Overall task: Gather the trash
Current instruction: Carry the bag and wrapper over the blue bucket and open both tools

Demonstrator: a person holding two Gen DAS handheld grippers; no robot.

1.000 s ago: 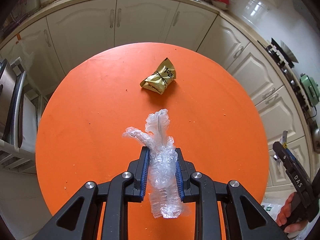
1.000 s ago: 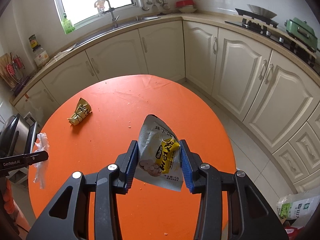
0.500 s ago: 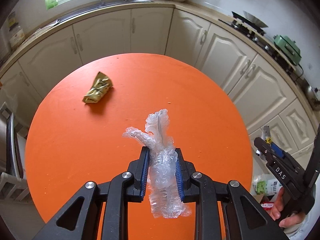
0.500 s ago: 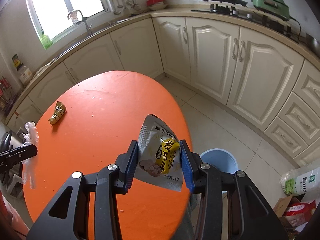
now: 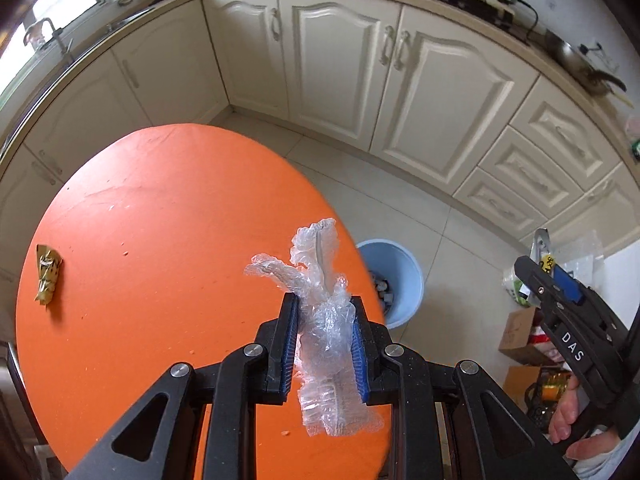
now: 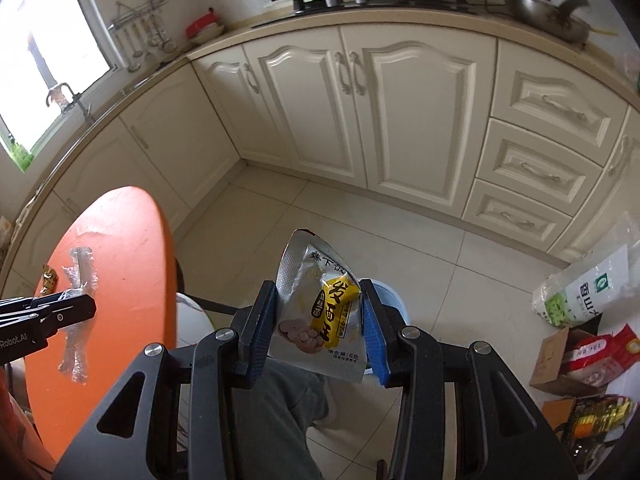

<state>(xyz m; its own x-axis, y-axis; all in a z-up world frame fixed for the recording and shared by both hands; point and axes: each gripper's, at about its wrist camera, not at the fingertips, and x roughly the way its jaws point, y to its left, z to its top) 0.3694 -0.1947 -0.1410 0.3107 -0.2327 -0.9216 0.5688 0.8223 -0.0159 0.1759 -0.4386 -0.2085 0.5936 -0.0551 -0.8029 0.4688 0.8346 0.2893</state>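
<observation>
Altogether two grippers, left gripper [image 5: 324, 336] clamped on one clear plastic wrap [image 5: 326, 344], right gripper [image 6: 320, 330] on one snack packet [image 6: 320, 312]; one blue bin [image 5: 404, 276].

Bin [image 5: 396, 280] on floor [image 5: 460, 240] right of table [image 5: 160, 240]; wrapper [image 5: 47, 280] at table's left

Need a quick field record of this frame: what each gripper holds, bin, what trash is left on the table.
left gripper: shut on clear plastic wrap, over the orange table near its edge
right gripper: shut on silver snack packet, over the floor, off the table
bin: blue, on the floor beside the table, some trash already inside
left on table: gold wrapper, near the far-left edge, plus crumbs
person: hand on the right gripper's handle
</observation>
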